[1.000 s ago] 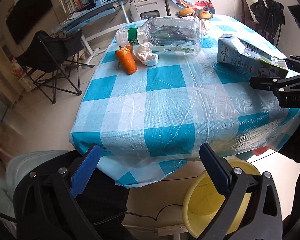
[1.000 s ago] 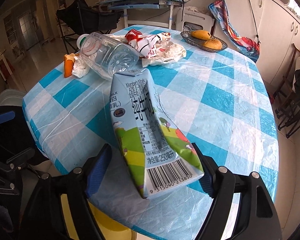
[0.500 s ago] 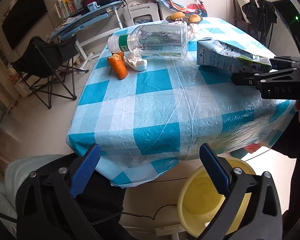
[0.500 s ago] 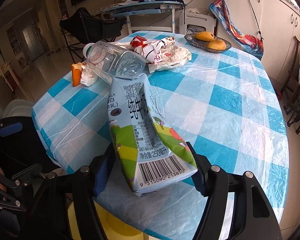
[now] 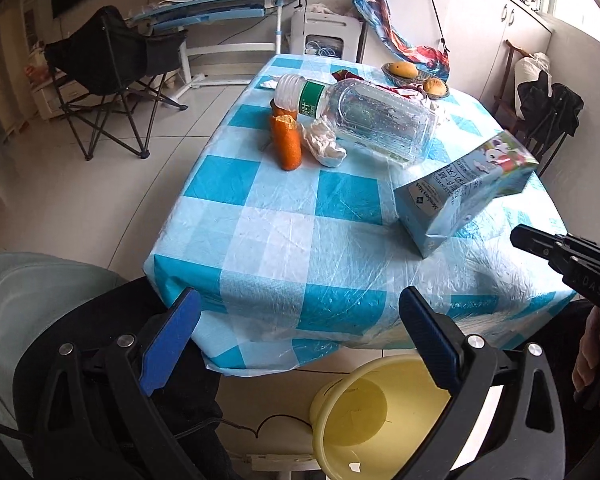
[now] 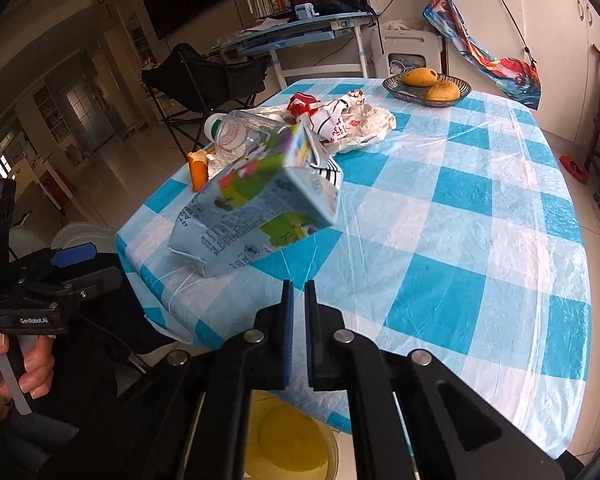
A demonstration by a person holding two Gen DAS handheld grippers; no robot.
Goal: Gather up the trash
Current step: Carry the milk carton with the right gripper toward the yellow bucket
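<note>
A crumpled light-blue milk carton (image 6: pixel 256 208) (image 5: pixel 460 196) sits tilted on the checked tablecloth (image 6: pixel 460 240), just beyond my right gripper (image 6: pixel 296 292). That gripper is shut with nothing between its pads; the carton is free of it. My left gripper (image 5: pixel 300 296) hangs open and empty off the table's near edge, above the floor. A clear plastic bottle (image 5: pixel 372 120), an orange peel (image 5: pixel 286 140) and a crumpled tissue (image 5: pixel 324 144) lie farther back. A red-and-white wrapper (image 6: pixel 332 120) lies behind the bottle. A yellow basin (image 5: pixel 380 412) stands on the floor under the table's edge.
A wire basket with fruit (image 6: pixel 428 86) stands at the table's far side. A folding chair (image 5: pixel 108 68) and a desk (image 5: pixel 220 4) are beyond the table. A person's hand (image 6: pixel 4 368) holds the left gripper's handle. A cable runs across the floor by the basin.
The right jaws, open around the carton's barcode end before, have shut with nothing in them. The carton has turned and now sits ahead of the fingertips. The left gripper has risen and rolled.
</note>
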